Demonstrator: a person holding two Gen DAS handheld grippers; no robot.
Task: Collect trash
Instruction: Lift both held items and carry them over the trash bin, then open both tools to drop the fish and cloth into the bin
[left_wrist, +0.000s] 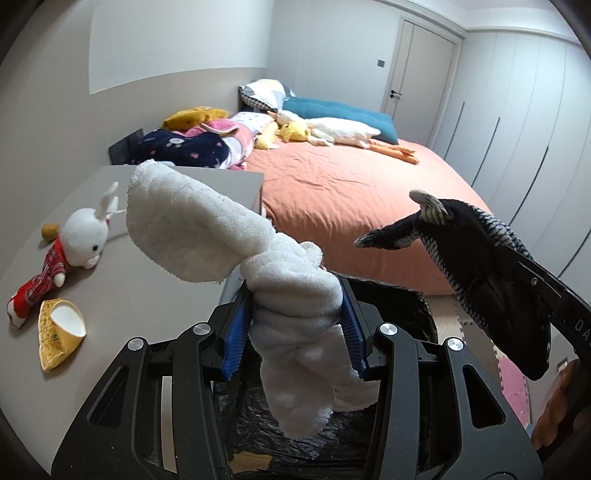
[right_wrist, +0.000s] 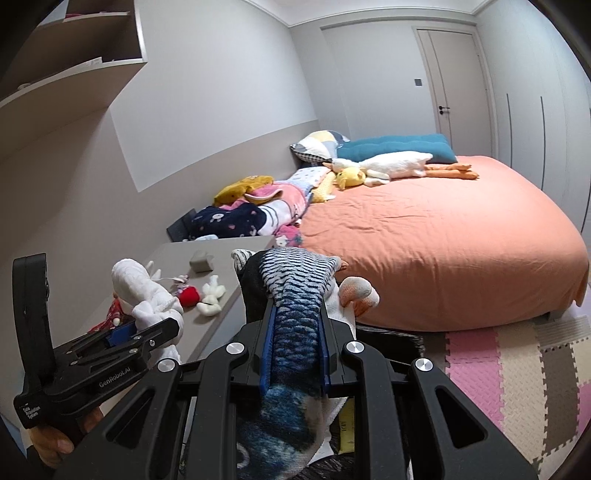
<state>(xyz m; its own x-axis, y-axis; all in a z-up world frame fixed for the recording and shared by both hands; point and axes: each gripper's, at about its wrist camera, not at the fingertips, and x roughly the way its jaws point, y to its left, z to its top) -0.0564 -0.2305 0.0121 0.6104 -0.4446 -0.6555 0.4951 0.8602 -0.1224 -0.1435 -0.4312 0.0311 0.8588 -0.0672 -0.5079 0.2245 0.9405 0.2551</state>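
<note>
Above black-lined bin (left_wrist: 391, 295) beside bed (left_wrist: 351, 206) | left gripper (left_wrist: 295, 332) jaws clamped on white cloth (left_wrist: 207, 229), held in air | right gripper (right_wrist: 297, 354) jaws clamped on blue fish plush (right_wrist: 295, 295) | yellow cup (left_wrist: 59, 332), bunny plush (left_wrist: 74, 240) on grey table (left_wrist: 147, 288)

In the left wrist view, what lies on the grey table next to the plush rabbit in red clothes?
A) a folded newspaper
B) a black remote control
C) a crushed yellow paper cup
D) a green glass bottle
C: a crushed yellow paper cup lies on its side on the grey table, just in front of the plush rabbit; none of the other things is seen there.
</note>
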